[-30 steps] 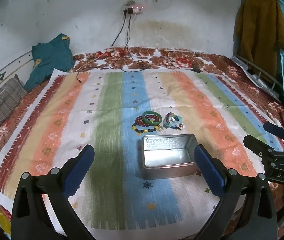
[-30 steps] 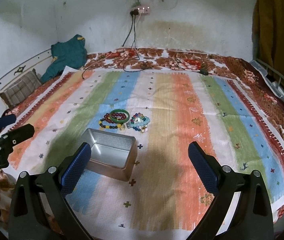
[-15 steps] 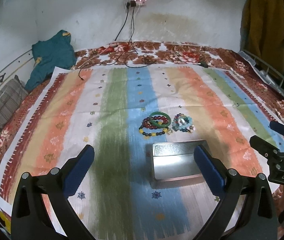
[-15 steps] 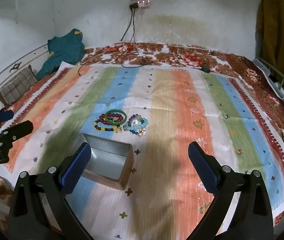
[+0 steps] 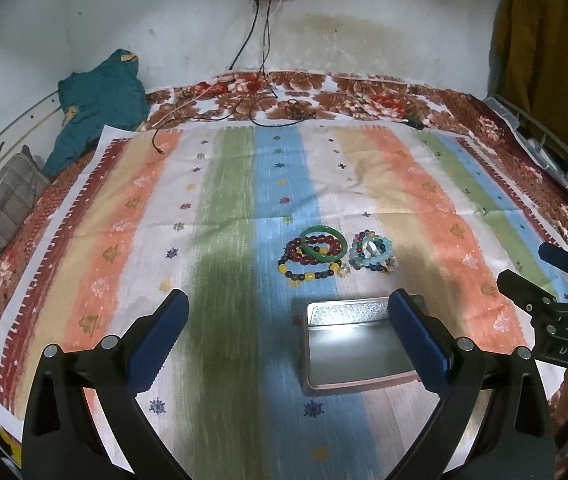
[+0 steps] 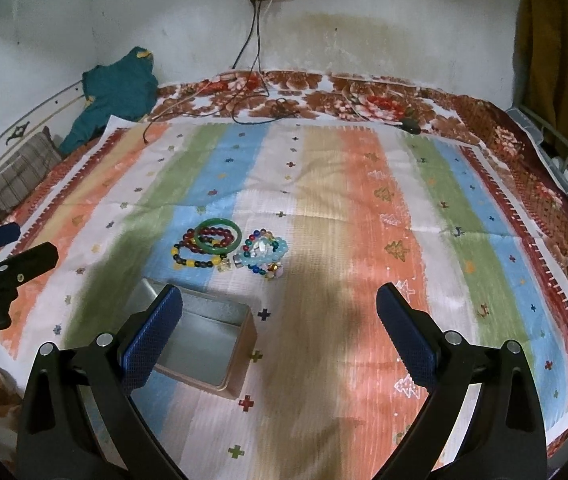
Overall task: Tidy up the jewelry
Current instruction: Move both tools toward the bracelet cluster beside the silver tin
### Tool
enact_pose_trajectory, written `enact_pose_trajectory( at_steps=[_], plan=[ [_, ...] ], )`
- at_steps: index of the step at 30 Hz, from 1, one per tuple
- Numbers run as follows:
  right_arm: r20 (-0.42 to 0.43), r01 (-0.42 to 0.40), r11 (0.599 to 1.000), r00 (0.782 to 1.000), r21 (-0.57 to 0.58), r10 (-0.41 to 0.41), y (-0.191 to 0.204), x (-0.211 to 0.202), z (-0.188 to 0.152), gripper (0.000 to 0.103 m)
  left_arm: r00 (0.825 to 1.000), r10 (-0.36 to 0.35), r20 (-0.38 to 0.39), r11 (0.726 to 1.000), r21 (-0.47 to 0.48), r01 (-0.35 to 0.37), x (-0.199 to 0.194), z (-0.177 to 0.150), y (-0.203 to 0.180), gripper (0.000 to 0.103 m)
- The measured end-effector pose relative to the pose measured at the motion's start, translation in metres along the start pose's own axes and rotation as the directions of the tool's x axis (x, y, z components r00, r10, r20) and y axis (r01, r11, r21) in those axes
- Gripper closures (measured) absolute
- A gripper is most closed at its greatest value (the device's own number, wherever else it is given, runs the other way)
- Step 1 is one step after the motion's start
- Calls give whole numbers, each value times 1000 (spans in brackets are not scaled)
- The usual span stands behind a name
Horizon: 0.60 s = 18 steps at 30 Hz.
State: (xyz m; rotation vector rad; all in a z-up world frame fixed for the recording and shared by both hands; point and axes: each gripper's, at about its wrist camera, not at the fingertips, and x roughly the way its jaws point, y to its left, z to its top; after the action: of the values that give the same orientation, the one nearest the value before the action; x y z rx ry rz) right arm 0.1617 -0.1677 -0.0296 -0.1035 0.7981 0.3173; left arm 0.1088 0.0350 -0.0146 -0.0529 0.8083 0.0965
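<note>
A pile of bracelets lies on the striped cloth: a green bangle (image 5: 323, 246) (image 6: 218, 235) over dark red and yellow beads, and a light blue bead cluster (image 5: 371, 250) (image 6: 264, 253) to its right. An open, empty metal tin (image 5: 353, 344) (image 6: 204, 338) sits just nearer than them. My left gripper (image 5: 287, 340) is open and empty above the cloth, its right finger in front of the tin. My right gripper (image 6: 280, 332) is open and empty, its left finger over the tin. Each gripper shows at the edge of the other view.
The striped cloth (image 5: 220, 208) covers a bed with a floral sheet (image 5: 343, 98). A teal garment (image 5: 98, 108) and a checked pillow (image 5: 2, 204) lie at the far left. Cables (image 5: 260, 64) hang from a wall socket. Clothes (image 5: 539, 48) hang at the right.
Both grippers have moved forward toward the bracelets and tin, which now sit lower and larger in both views. Both jaws stay open and empty.
</note>
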Motion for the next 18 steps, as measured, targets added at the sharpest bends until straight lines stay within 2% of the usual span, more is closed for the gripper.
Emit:
enact_pose_trajectory(
  at_steps=[18],
  plan=[
    [-88,-14,1000,996,27,16,-5,43,17,4,996,25,-87,1000,-1,-25,56,29,1,6]
  ],
)
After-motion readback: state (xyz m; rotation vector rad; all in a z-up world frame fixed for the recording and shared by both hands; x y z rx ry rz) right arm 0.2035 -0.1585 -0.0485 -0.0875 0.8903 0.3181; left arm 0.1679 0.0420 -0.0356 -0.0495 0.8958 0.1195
